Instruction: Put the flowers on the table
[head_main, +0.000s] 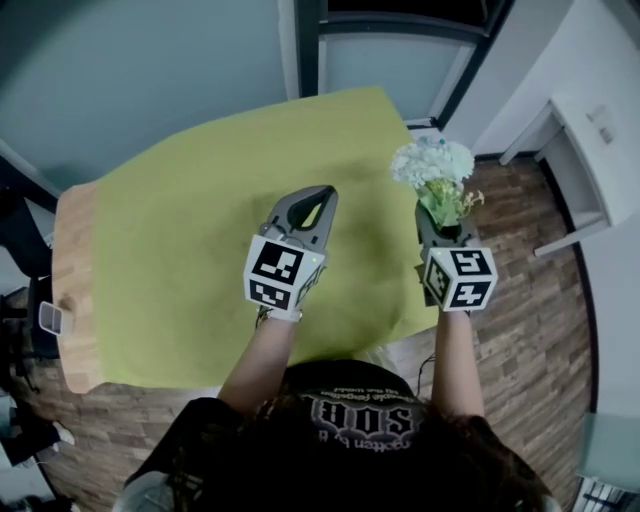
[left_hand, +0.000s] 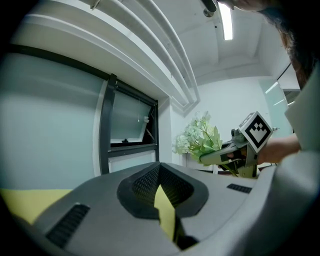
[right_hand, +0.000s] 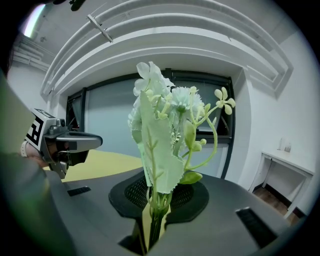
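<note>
Right of centre in the head view, my right gripper (head_main: 440, 228) is clenched on the flowers' (head_main: 432, 165) stems, held up over the table's (head_main: 200, 210) right edge. Left gripper (head_main: 315, 205) is closed and empty. Carry step, I'd say. Next: swing left, lower, release.

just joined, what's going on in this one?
A person holds a gripper in each hand over a table covered with a yellow-green cloth. The right gripper is shut on the stems of a bunch of white flowers, held upright in the air by the table's far right corner and not yet set down. The left gripper is shut and empty and hovers above the cloth.
</note>
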